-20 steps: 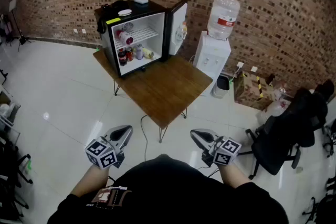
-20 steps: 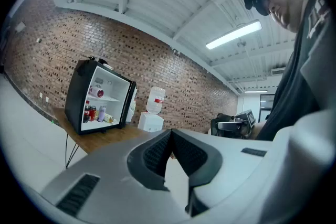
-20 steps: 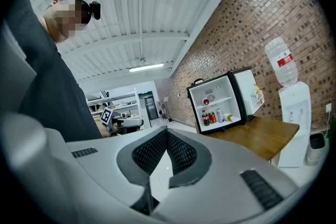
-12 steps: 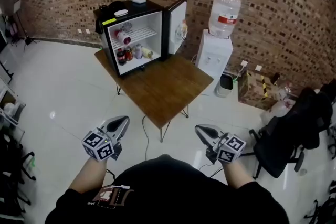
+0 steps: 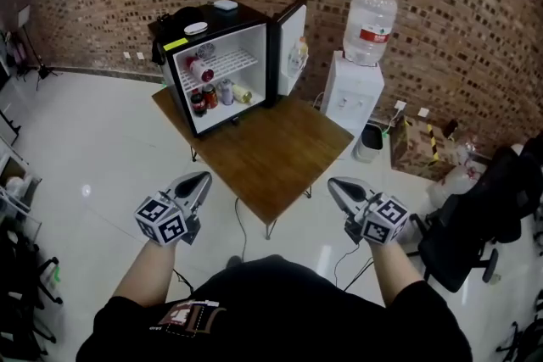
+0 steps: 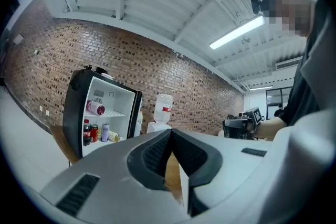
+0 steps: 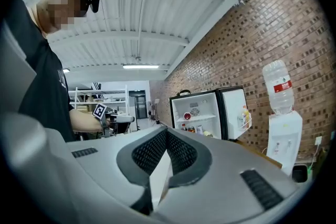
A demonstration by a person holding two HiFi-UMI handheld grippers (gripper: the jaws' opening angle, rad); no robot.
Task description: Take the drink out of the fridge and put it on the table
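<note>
Here we hold the left gripper (image 5: 200, 181) and right gripper (image 5: 337, 186) low before us, both clenched on nothing, since the fridge is well out of reach. Beyond them lies the smooth wooden table (image 5: 280, 157). At its far corner the boxy black fridge (image 5: 173, 68) has its door (image 5: 291, 42) swung open, with glossy round drinks (image 5: 212, 95) waiting on white shelves.

Drinks (image 5: 209, 96) inside open fridge (image 5: 246, 14)

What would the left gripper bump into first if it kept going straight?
Likely the table; the left gripper aims at its near corner, but height is unclear, so it might pass over.
</note>
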